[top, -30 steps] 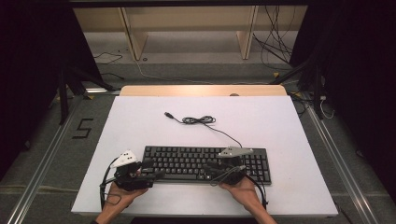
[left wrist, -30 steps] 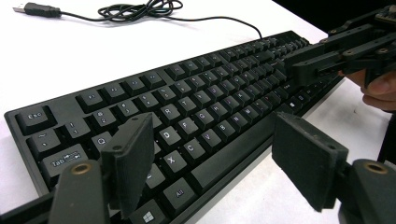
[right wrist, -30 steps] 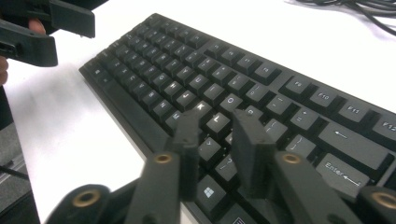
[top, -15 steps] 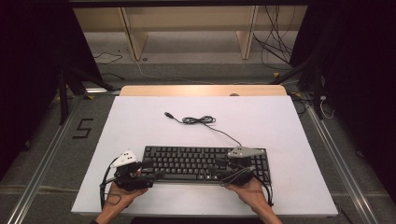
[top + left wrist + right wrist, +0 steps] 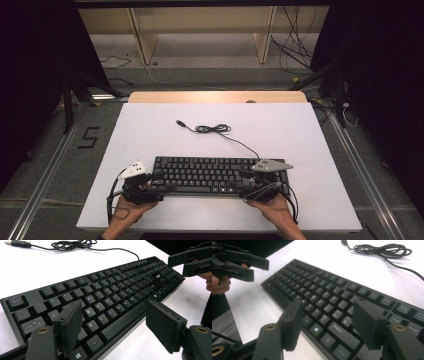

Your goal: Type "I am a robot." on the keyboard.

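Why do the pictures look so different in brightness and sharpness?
High view: the white table is brightly lit, its surroundings nearly black, the whole picture soft. Left gripper view: keyboard legends read clearly, and the far tabletop is washed out. Right gripper view: the keys look softer, and the cable lies on overexposed white.

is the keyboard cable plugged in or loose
Loose. The keyboard cable lies partly bundled on the white table, and its USB plug rests bare on the surface, connected to nothing.
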A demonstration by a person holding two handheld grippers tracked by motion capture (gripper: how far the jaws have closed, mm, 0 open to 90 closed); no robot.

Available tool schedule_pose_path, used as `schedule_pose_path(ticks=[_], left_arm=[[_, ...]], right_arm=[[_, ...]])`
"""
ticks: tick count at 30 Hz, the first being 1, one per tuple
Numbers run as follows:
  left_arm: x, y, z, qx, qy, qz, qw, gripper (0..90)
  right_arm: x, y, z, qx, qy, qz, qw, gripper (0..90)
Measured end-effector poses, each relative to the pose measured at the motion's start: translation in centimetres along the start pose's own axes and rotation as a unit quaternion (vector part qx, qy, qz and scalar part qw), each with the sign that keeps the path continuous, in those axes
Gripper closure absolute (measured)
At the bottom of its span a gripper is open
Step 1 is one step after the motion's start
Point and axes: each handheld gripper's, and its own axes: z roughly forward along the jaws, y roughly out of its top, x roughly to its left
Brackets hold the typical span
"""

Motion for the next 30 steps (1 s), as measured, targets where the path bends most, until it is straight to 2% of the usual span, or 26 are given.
schedule_pose_path(ticks=[8,21,30], left_arm=[[0.0,0.0,0.0,0.001,-0.002,-0.001,1.0,27.9],[-0.3,0.1,-0.1,-0.01,-0.019,0.006,0.9998,25.5],[-0.5,0.0,-0.1,-0.008,-0.018,0.01,0.9998,25.0]], right_arm=[[-0.4,-0.6,-1.3,-0.013,-0.005,0.005,0.9999,39.2],[-1.3,-1.9,-3.7,-0.032,-0.024,0.009,0.9992,35.2],[-1.8,-2.7,-4.6,-0.036,-0.036,0.014,0.9986,32.8]])
